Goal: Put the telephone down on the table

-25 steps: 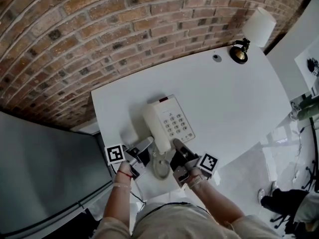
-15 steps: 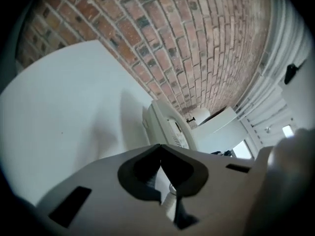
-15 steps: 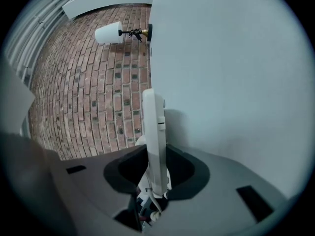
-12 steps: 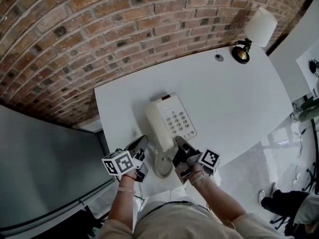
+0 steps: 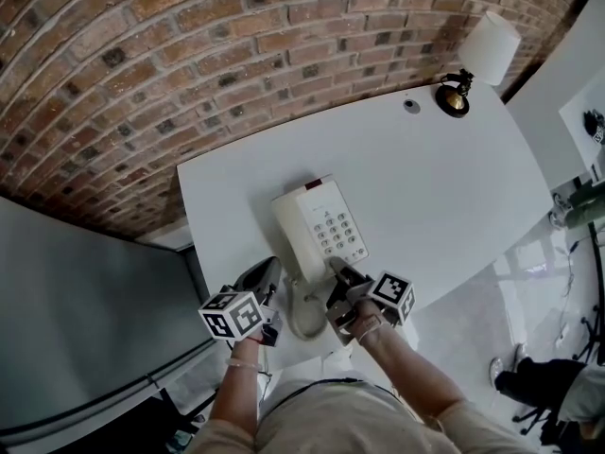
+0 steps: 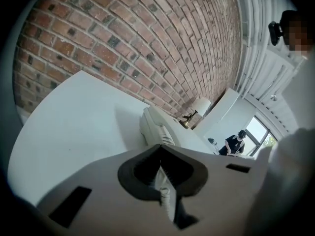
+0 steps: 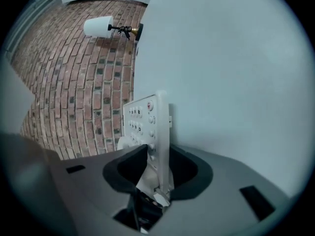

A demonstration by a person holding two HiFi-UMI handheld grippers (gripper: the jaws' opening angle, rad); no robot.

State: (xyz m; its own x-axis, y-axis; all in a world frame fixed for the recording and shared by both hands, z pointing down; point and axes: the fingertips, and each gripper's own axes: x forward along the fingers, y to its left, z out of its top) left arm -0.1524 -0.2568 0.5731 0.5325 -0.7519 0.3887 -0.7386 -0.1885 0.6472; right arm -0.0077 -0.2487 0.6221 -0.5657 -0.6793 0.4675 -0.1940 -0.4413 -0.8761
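Note:
A white push-button telephone lies flat on the white table, keypad up, near the front edge. My right gripper is at the phone's near edge. In the right gripper view that edge stands between the jaws, which are opening, with dark gaps on both sides of it. My left gripper hangs just left of the phone's near corner, shut with nothing in it. In the left gripper view the phone lies ahead on the table, apart from the closed jaws.
A pale grey rounded piece lies at the table's front edge between the grippers. A lamp and a small round fitting stand at the far right corner. Brick wall behind; grey panel at left.
My left gripper has shut its jaws and drawn back to the table's front left. The right gripper stays at the phone's near edge, its jaws a little wider.

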